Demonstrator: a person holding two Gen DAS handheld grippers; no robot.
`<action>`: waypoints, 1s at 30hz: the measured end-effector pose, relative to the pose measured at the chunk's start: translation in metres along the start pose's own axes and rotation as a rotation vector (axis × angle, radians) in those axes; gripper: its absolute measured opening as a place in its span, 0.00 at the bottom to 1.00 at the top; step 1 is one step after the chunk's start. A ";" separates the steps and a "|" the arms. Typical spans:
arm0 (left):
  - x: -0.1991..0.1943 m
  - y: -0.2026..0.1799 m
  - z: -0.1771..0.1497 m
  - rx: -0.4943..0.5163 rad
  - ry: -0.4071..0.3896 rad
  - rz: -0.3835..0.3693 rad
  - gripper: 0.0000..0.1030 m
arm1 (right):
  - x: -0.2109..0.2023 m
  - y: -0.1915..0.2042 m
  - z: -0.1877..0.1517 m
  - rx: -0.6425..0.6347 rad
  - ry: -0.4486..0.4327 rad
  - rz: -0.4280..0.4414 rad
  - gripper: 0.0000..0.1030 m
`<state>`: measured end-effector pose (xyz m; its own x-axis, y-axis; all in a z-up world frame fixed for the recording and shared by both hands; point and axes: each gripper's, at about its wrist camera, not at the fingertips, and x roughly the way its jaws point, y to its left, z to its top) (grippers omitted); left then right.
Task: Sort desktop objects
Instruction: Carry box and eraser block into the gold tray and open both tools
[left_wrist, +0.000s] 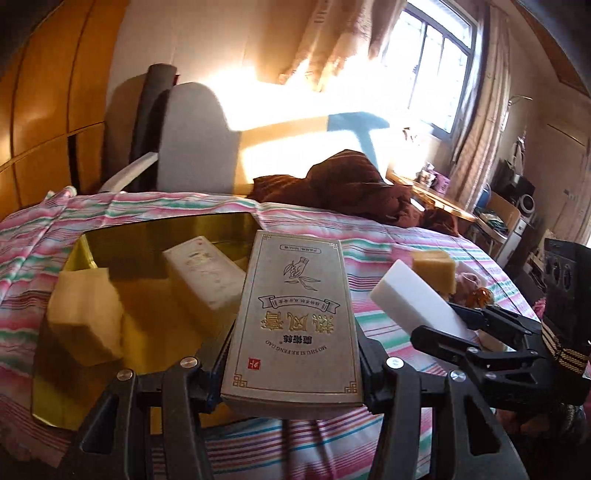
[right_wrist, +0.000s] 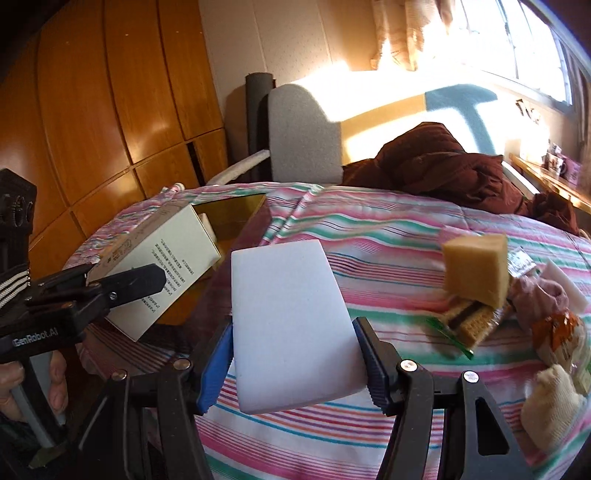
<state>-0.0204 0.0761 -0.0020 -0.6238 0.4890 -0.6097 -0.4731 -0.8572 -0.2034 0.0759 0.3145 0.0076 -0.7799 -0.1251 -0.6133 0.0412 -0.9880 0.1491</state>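
Tan box (left_wrist: 291, 321) clamped in left gripper (left_wrist: 291, 373); white sponge (right_wrist: 291, 332) in right gripper (right_wrist: 295, 365).

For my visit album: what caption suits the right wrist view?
Right claw grips a white sponge over a striped bedspread, left claw holding a box nearby.

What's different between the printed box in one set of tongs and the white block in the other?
The grey-beige printed cardboard box carries gold lettering and a leaf drawing; the plain white foam block is blank. The box sits in the left tongs, the block in the right tongs. Both are flat rectangles, gripped by their sides.
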 end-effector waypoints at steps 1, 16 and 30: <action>0.000 0.012 0.000 -0.019 0.004 0.019 0.53 | 0.004 0.009 0.006 -0.017 -0.003 0.020 0.62; 0.030 0.078 0.001 -0.068 0.102 0.119 0.54 | 0.100 0.071 0.082 -0.042 0.096 0.144 0.62; 0.031 0.102 0.002 -0.146 0.076 0.098 0.63 | 0.193 0.070 0.129 0.036 0.184 0.040 0.66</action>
<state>-0.0886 0.0044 -0.0402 -0.6111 0.3931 -0.6870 -0.3138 -0.9172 -0.2457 -0.1527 0.2327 -0.0002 -0.6507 -0.1818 -0.7372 0.0449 -0.9784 0.2017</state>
